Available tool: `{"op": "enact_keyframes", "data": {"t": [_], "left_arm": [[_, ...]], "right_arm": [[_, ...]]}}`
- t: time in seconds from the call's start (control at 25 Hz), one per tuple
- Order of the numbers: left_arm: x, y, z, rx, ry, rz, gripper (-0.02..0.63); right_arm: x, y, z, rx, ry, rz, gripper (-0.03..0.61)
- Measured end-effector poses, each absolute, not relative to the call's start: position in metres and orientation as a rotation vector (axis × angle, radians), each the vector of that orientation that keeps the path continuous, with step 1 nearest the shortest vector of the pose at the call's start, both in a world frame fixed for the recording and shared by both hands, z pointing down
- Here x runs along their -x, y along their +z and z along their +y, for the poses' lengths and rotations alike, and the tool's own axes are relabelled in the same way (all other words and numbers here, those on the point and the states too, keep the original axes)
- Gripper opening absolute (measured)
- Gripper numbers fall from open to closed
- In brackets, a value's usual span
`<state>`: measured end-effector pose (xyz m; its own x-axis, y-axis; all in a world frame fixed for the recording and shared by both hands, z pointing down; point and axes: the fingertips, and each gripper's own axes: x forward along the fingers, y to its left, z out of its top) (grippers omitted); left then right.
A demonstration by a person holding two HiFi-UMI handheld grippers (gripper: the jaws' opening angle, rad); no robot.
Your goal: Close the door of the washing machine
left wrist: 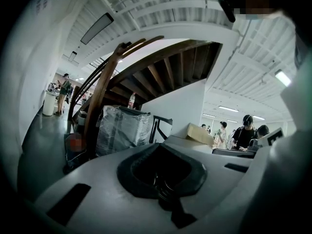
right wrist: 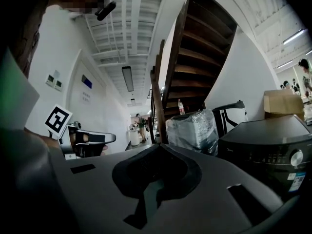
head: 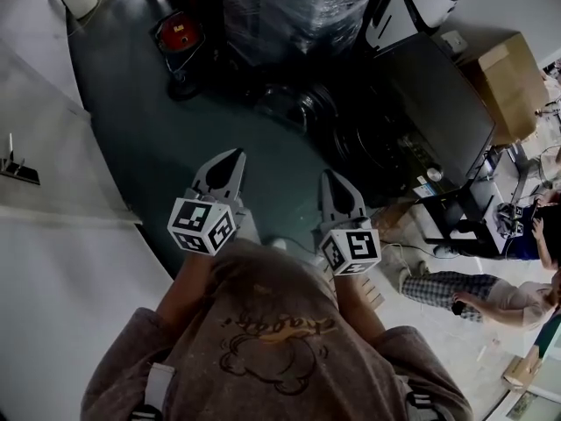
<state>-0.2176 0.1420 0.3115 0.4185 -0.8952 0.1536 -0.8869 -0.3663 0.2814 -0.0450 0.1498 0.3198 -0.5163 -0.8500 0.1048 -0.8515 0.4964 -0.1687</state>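
Note:
The washing machine (head: 434, 117) is a dark box to the right on the floor; in the right gripper view its dark front with a control knob (right wrist: 295, 158) fills the right side. Its door shows in no view. My left gripper (head: 233, 159) and right gripper (head: 332, 179) are held side by side in front of the person, over the dark green floor, left of the machine. Both point roughly level, jaws shut with nothing between them. The left gripper (left wrist: 161, 148) faces a wrapped pallet; the right gripper (right wrist: 161, 147) faces the staircase, with the left gripper's marker cube (right wrist: 57, 120) at its left.
A plastic-wrapped pallet (head: 289, 7) stands ahead beside a wooden staircase (right wrist: 204, 48). A red item (head: 175, 33) sits on the floor at the far left. A cardboard box (head: 513, 82) lies beyond the machine. People (head: 465, 292) are at the right. A white wall (head: 53, 235) runs along the left.

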Motion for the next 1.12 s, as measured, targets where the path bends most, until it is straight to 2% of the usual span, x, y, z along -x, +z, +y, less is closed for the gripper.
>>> {"op": "enact_keyframes", "data": {"t": [0.36,1.12], "left_arm": [[0.215,0.317,0.085,-2.364,-0.032,-1.512,0.002],[0.271,0.330,-0.144,-2.452,0.048,-1.247,0.002]], "right_arm": [[0.048,0.322,0.095,-1.543,0.316,-2.703,-0.002],[0.124,0.325,-0.113,-1.688,0.359,-2.593,-0.002]]}}
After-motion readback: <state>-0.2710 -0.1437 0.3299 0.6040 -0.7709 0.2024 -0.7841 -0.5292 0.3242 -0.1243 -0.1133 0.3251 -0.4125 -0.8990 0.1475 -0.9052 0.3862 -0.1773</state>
